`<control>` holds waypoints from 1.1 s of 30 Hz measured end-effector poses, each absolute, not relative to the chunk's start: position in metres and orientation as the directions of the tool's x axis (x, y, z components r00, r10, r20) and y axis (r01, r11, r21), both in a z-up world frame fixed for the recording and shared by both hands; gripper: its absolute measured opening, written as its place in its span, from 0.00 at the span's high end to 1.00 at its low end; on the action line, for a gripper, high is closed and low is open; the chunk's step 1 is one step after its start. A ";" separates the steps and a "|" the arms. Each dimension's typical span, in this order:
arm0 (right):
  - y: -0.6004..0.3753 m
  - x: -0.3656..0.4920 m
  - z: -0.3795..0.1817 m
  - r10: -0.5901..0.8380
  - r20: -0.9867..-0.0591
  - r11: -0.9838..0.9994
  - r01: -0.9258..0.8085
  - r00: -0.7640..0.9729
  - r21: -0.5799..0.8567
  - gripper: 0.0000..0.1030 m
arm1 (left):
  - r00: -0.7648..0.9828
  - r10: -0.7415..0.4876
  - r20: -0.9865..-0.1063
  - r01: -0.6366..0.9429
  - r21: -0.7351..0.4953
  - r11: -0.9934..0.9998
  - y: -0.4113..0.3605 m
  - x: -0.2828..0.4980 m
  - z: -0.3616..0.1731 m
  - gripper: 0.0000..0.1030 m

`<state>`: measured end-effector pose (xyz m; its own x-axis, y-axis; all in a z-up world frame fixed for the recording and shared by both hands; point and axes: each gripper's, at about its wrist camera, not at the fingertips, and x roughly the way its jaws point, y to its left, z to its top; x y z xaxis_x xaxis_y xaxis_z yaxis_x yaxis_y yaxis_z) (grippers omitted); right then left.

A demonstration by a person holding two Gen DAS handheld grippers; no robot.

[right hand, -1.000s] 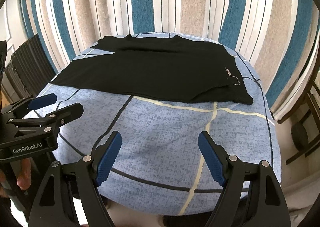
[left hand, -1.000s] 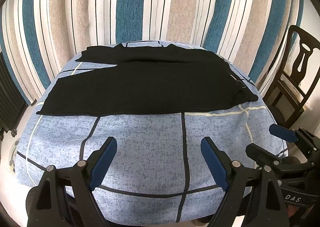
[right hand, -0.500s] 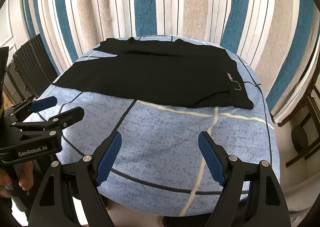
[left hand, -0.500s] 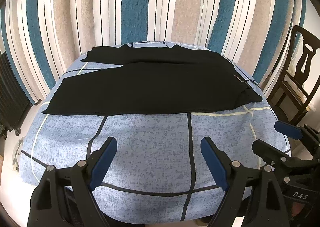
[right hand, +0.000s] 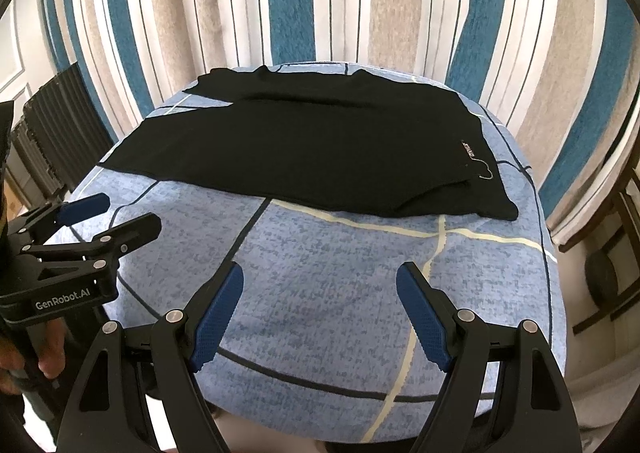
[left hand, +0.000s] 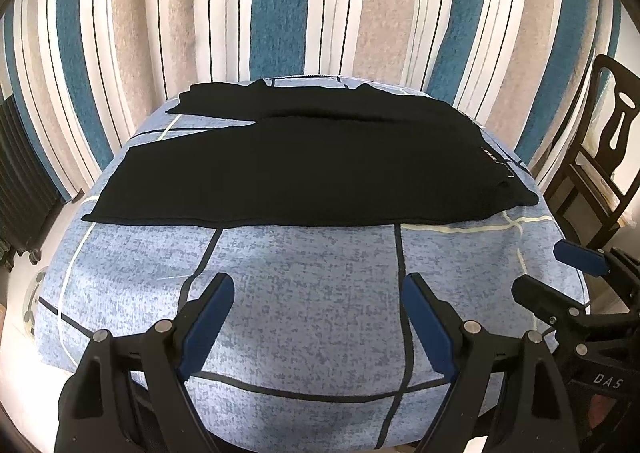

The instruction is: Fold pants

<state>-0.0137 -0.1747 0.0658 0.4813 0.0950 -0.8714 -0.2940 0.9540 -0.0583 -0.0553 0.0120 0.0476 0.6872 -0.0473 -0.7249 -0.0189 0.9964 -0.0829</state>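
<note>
Two black grippers with blue ribbed pads, the left gripper and the right gripper, hover level at the near edge, jaws spread wide and empty over bare mottled blue cloth crossed by dark and cream lines. Beyond this open stretch, black pants lie flat across the tabletop's far half, legs reaching left, waistband right. A striped curtain hangs behind.

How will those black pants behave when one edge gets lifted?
Probably floppy: the black pants lie flat, following the blue patterned cover. Likely light, since the fabric looks thin. They may drag rather than slide, since the cover looks textured.
</note>
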 end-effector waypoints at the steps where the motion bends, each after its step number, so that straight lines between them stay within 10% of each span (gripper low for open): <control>1: -0.175 -0.013 0.065 0.094 -0.872 0.954 -0.293 0.480 -0.058 0.23 | 0.686 -0.047 -0.726 -0.020 -0.083 0.996 0.012 -0.054 0.047 0.15; 33: -0.197 0.026 0.031 0.089 -0.893 0.966 -0.257 0.441 -0.030 0.23 | 0.655 -0.046 -0.754 -0.027 -0.085 0.996 0.020 -0.015 0.019 0.15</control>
<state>0.0257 -0.1965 0.0313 0.4405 0.0890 -0.8933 -0.2565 0.9661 -0.0303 -0.0151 0.0200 0.0190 0.6550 -0.0465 -0.7542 -0.0272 0.9960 -0.0850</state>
